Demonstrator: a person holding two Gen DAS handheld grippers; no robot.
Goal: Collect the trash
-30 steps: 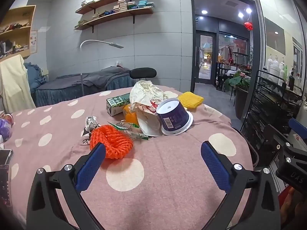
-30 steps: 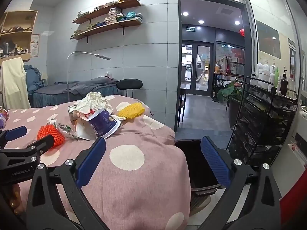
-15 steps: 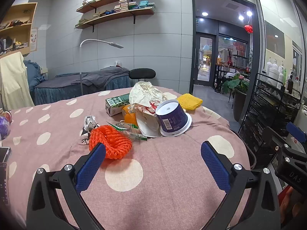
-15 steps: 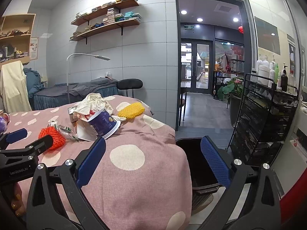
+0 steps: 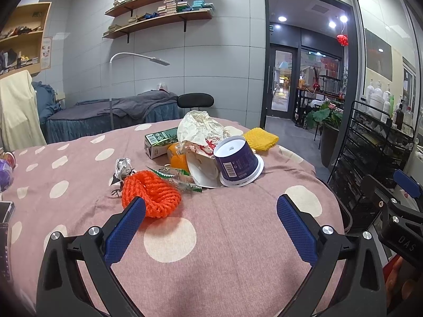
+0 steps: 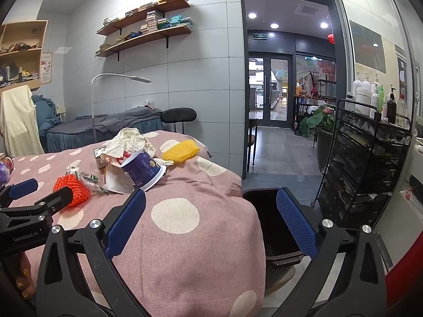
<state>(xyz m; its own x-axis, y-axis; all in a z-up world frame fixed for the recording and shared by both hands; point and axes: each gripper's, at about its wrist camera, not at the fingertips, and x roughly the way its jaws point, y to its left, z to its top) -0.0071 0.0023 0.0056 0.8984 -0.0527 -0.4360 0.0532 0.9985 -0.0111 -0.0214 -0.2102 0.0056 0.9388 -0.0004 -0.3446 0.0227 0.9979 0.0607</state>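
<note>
a heap of trash sits on a table (image 5: 238,264) covered in a pink cloth with cream dots. nearest the camera lies an orange foam net (image 5: 150,195), tube-shaped and loosely folded. just behind it are a crumpled silver wrapper (image 5: 123,166) and a clear wrapper with green print (image 5: 179,179). at the middle of the heap a purple cup (image 5: 236,162) lies tipped with its white base upward, leaning on a white paper bowl (image 5: 202,170). a crumpled cream paper bag with red marks (image 5: 201,129) rises over them, touching an orange packet (image 5: 178,158) and a green and white carton (image 5: 160,142). a yellow foam net (image 5: 260,138) lies at the far right of the heap, near the table edge.

the left gripper (image 5: 211,220) hovers low over the cloth with its blue jaws spread wide and nothing between them; its left pad overlaps the orange net in view, and i cannot tell whether they touch. the right gripper (image 6: 211,220) is also spread wide and empty, held past the table's right edge above a dark bin (image 6: 269,219) on the floor beside the table
</note>
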